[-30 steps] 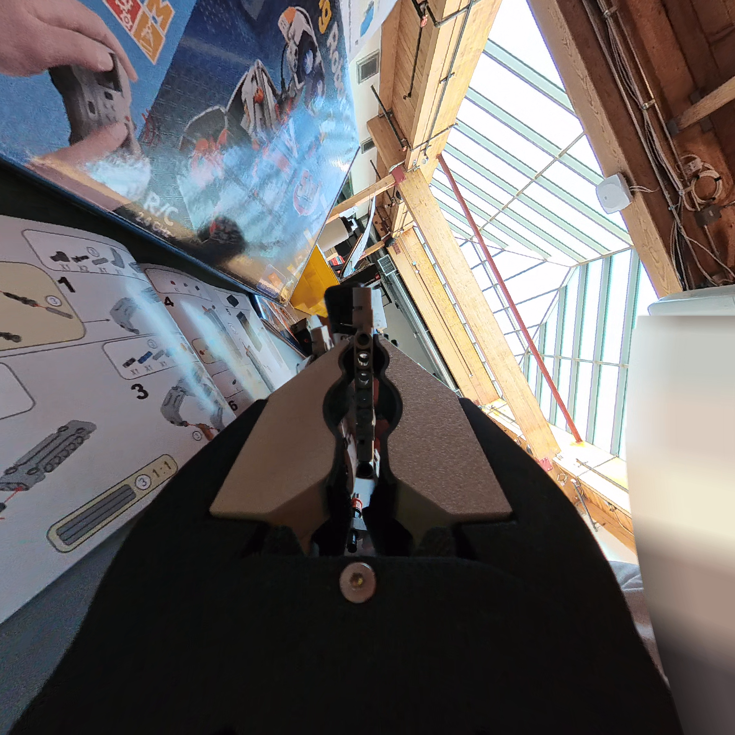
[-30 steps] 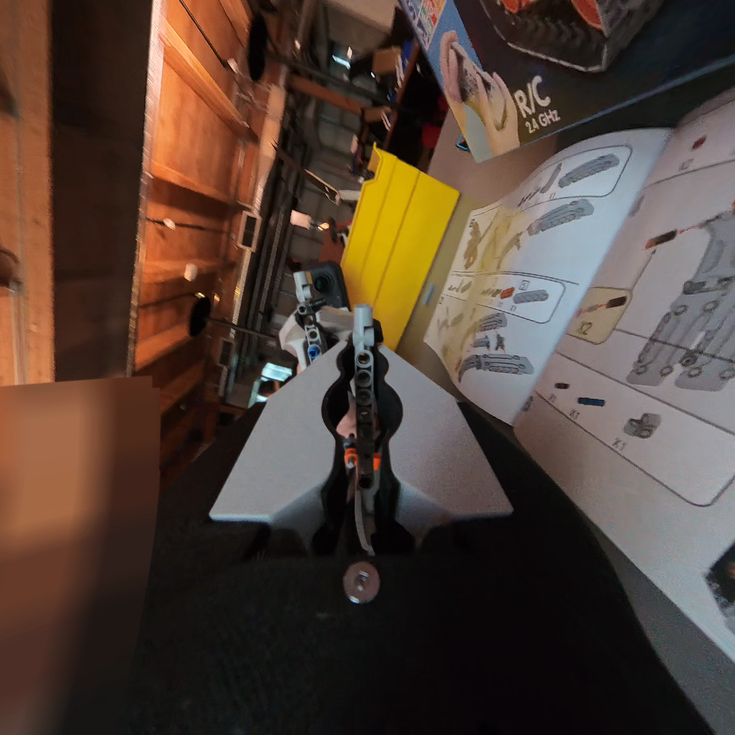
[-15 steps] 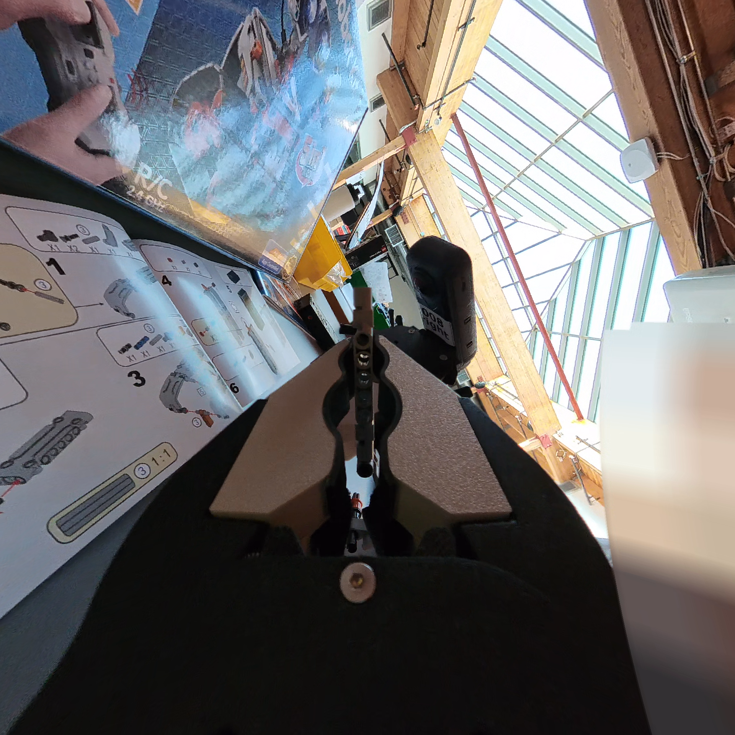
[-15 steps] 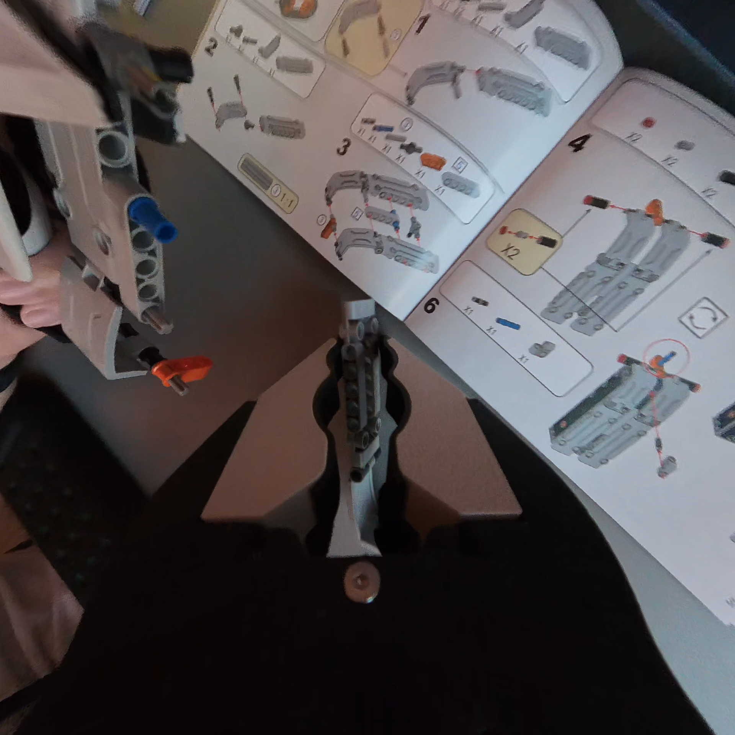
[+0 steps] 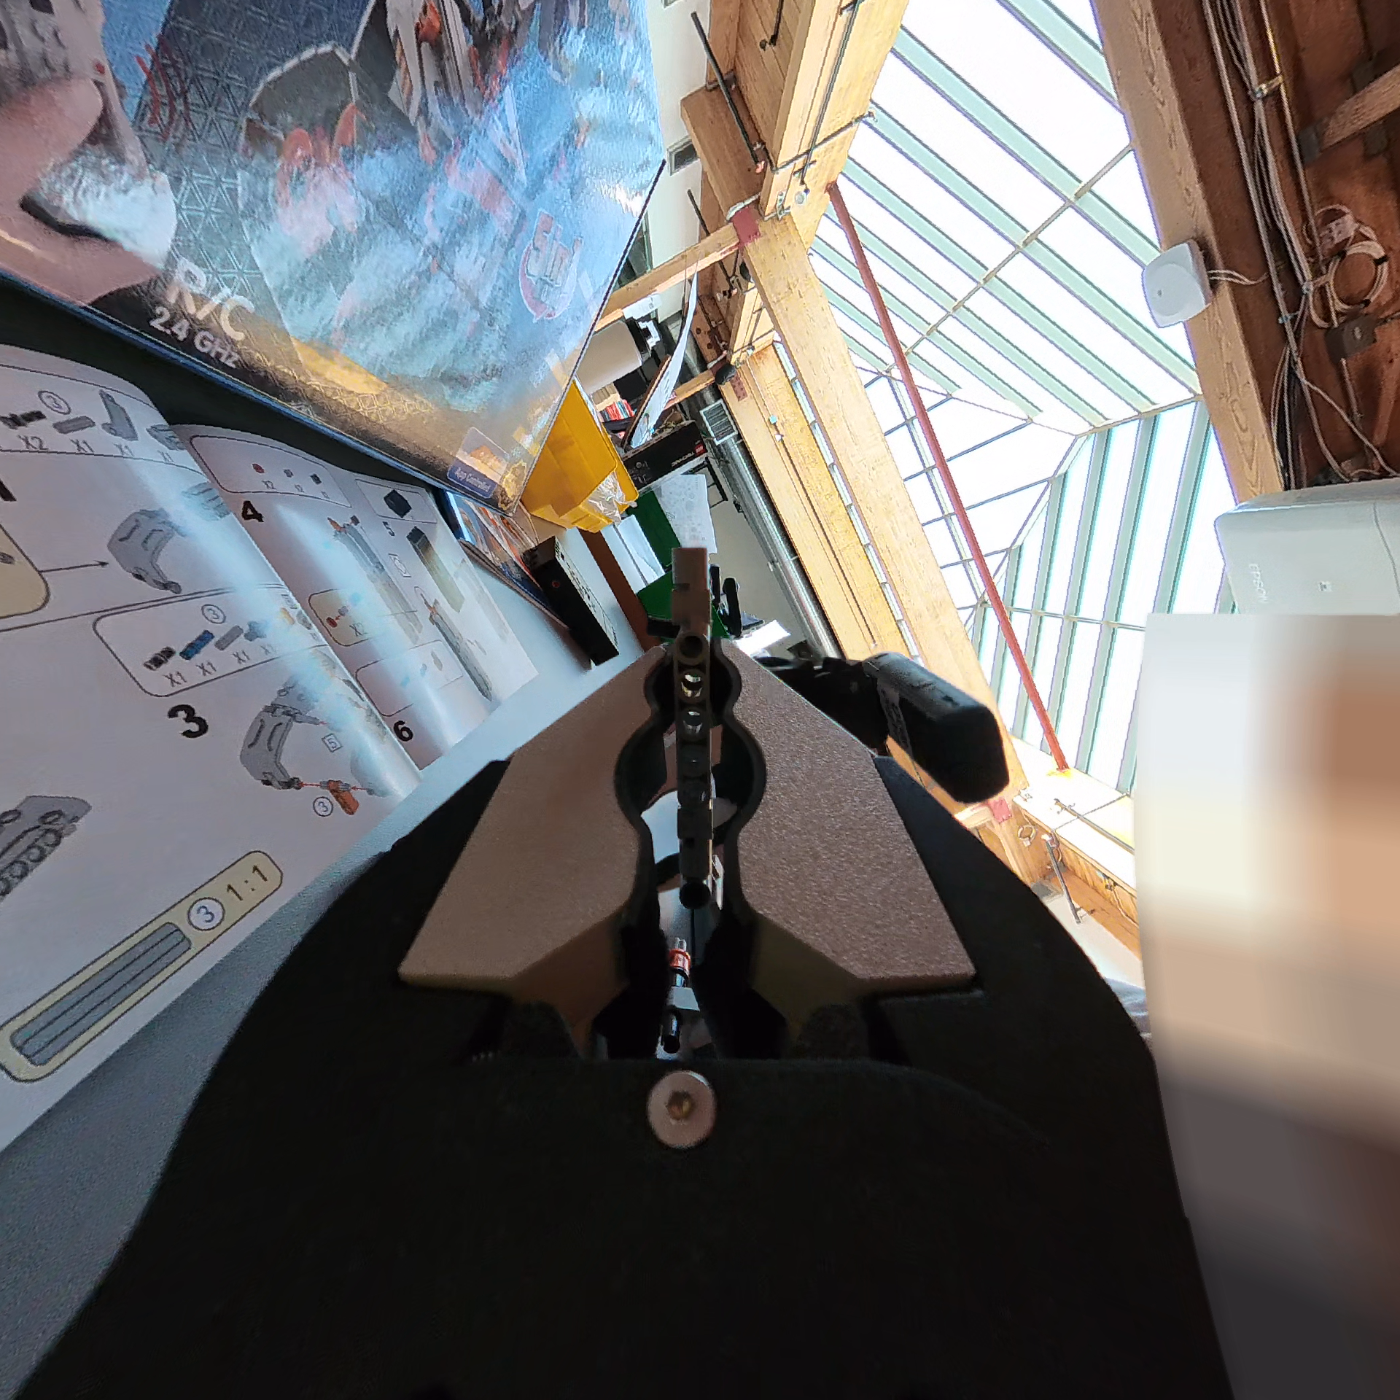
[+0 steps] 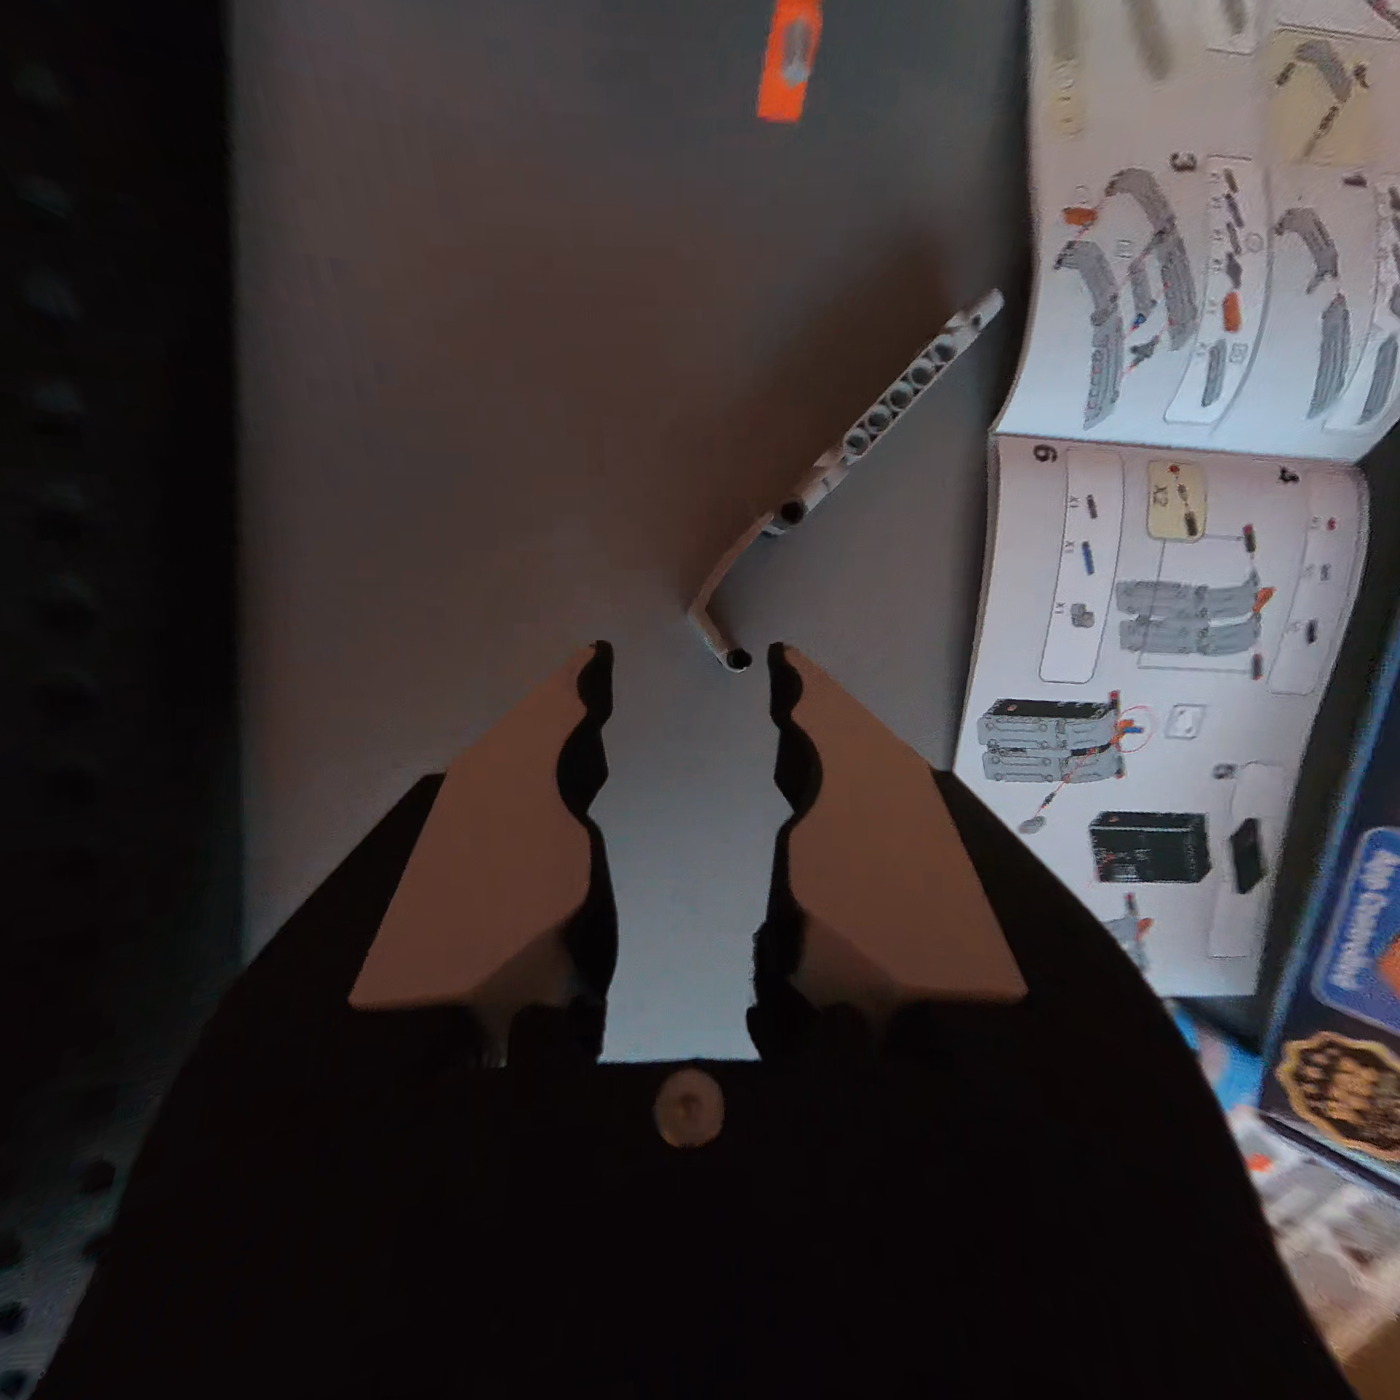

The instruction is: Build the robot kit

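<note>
My left gripper (image 5: pixel 691 655) is shut on a dark toy beam assembly (image 5: pixel 693 757), which I see edge-on with its row of holes; a tan end piece sticks out past the fingertips. It is held up in the air, tilted toward the ceiling. My right gripper (image 6: pixel 685 651) is open and empty, pointing down at the grey table (image 6: pixel 492 379). A light grey bent beam (image 6: pixel 871 447) lies flat on the table, its near end just ahead of the right fingertip and not touched. The right gripper's black body also shows in the left wrist view (image 5: pixel 939 727).
An open instruction booklet (image 6: pixel 1167 606) lies right of the beam; it also shows in the left wrist view (image 5: pixel 189 644). A blue toy box (image 5: pixel 341 189) stands behind it. An orange piece (image 6: pixel 789 60) lies farther off on the table. A yellow bin (image 5: pixel 576 470) is beyond. About 15 cm separates my left fingertips from my right.
My right gripper swung down to the table and opened; the grey beam left its grasp and now lies on the table. My left gripper stayed shut on its assembly.
</note>
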Tool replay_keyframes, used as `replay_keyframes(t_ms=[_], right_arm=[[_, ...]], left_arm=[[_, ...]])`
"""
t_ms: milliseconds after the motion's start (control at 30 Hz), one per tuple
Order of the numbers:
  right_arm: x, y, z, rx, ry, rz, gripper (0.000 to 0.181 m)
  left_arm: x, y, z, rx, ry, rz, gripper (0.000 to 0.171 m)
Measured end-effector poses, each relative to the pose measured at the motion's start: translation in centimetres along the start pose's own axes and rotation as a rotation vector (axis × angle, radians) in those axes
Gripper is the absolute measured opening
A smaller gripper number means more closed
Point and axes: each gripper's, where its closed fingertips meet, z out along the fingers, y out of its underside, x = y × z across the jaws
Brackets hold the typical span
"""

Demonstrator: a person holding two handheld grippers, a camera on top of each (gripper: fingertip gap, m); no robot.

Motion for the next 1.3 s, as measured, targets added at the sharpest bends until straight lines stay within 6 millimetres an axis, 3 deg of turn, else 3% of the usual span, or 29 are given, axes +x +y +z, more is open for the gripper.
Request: replay_keyframes(t_ms=[200, 333, 667, 767, 833, 933, 1033, 1100, 1300], right_arm=[[1.1, 0.6, 1.7, -0.224, 0.022, -0.255, 0.029], [1.2, 1.3, 1.7, -0.282, -0.016, -0.293, 0.019], [0.9, 0.9, 1.7, -0.241, -0.041, -0.287, 0.007], [1.0, -0.4, 1.7, -0.088, -0.046, -0.164, 0.006], [1.6, -2.8, 1.0, 0.150, -0.045, 0.002, 0.005], [3.5, -6.8, -2.2, 0.612, -0.018, 0.300, 0.005], [4.0, -9.2, -4.7, 0.953, -0.172, 0.625, 0.005], [3.5, -10.0, -4.5, 1.008, -0.280, 0.739, 0.005], [3.0, -11.3, -3.0, 1.057, -0.383, 0.915, 0.005]], left_arm=[[-0.6, 0.5, 0.3, -0.022, -0.008, -0.015, 0.005], [-0.7, 0.4, 0.1, -0.019, -0.008, -0.027, 0.005], [-0.8, 0.7, 0.3, -0.035, -0.007, -0.038, 0.005], [-0.7, 0.6, 0.2, -0.026, -0.002, -0.040, 0.004], [-0.5, 0.4, 0.1, -0.014, 0.006, -0.039, 0.004], [0.0, -0.1, 0.0, 0.015, 0.026, -0.031, 0.004], [1.0, -0.8, -0.3, 0.058, 0.094, -0.049, 0.004], [1.5, -1.1, -0.5, 0.085, 0.118, -0.046, 0.004], [2.9, -1.9, -0.8, 0.134, 0.146, 0.025, 0.004]])
